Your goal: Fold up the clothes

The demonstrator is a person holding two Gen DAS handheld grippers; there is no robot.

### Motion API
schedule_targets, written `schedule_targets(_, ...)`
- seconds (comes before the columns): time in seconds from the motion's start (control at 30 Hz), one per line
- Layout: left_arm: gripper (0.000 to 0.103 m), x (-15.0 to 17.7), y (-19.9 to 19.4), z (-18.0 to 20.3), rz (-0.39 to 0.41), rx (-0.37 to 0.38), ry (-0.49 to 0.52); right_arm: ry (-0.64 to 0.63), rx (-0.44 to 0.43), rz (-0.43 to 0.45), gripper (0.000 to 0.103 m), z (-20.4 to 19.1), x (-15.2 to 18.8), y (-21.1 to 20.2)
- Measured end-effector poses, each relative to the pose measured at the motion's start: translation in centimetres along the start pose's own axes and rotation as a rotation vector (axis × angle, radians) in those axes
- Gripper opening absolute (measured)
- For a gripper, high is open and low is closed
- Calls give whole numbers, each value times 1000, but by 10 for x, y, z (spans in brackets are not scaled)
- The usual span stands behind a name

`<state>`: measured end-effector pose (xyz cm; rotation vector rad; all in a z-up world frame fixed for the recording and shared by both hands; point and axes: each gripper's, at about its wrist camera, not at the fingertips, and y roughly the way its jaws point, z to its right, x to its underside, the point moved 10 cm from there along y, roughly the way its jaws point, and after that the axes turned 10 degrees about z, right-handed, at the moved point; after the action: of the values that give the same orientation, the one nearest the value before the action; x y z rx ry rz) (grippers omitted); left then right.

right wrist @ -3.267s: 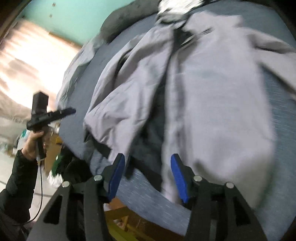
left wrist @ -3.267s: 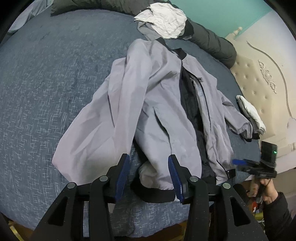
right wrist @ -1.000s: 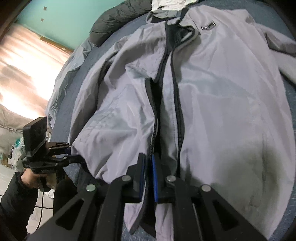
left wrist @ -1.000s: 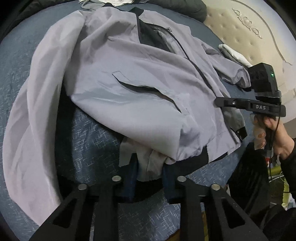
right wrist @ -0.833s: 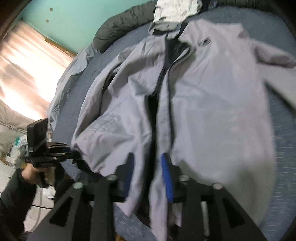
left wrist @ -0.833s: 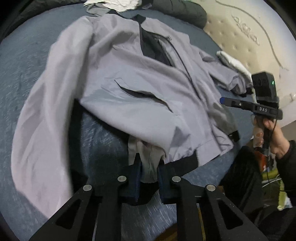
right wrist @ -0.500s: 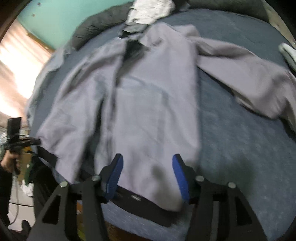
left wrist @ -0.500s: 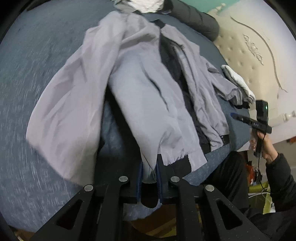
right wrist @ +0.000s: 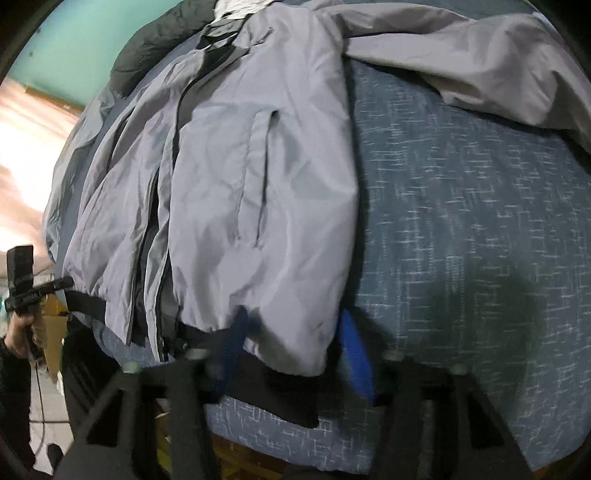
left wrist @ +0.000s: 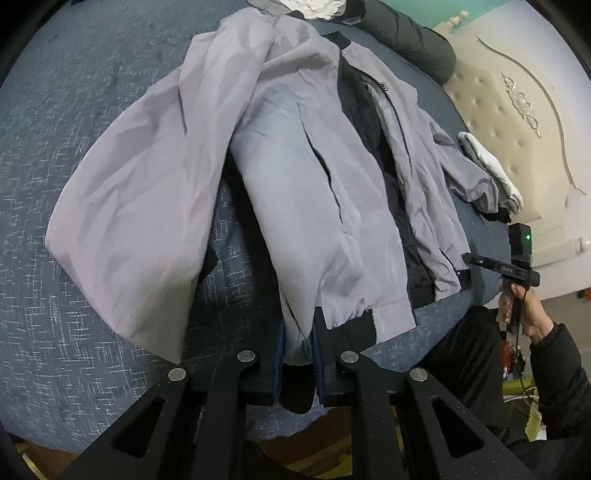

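The left tongs [left wrist: 298,341] are clenched on the bottom hem of a grey jacket [left wrist: 317,206], pinching a bunch of the grey fabric and its black waistband between the blue pads [left wrist: 318,354]. The right tongs [right wrist: 291,350] stand released, their blue pads [right wrist: 352,349] spread either side of the jacket's lower corner, just at the black hem; the view there is blurred, so contact with the cloth cannot be told. The jacket lies face up on a bed [left wrist: 55,332] covered in a blue flecked sheet, its hem at the near edge and its collar far off. The front is unzipped, showing a dark lining down the middle, and a slit pocket [left wrist: 325,173] runs along the panel nearest the left tongs. One sleeve [left wrist: 140,206] is spread wide over the sheet. Farther on, a white cloth [left wrist: 491,166] lies near the other cuff, beside a cream padded headboard [left wrist: 517,110]. At the far end lies a dark quilt [left wrist: 410,40] with a white garment [left wrist: 314,3] by the collar.
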<state>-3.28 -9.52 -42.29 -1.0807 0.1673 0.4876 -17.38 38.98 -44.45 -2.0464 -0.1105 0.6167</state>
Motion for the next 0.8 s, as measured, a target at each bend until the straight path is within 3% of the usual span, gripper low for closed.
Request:
schedule_targets(0.03, 14, 0, -1, 1, 2, 1, 2, -2, -3, -1, 14, -1, 2, 1)
schedule_targets(0.1, 14, 0, -3, 4, 4, 5, 3, -16, -9, 2, 7, -5, 2, -5)
schedule_targets(0.33, 14, 3, -20, 8, 4, 32, -8, -93, -32, 26, 4, -24, -4, -46)
schedule_targets(0.5, 14, 25, -8, -6, -61, 13, -42, -160, 38, -60, 4, -19, 19, -40)
schedule_targets(0.67, 20, 33, 11, -25, -94, -47, -95, -82, 71, -75, 8, -7, 26, -24)
schedule_targets(0.73, 26, 26, 3, -25, -73, -72, -81, -75, 78, -55, 21, -4, 18, -30)
schedule_targets(0.8, 29, 16, -8, -25, -40, -99, -61, -71, 79, -9, 26, -3, 8, -46)
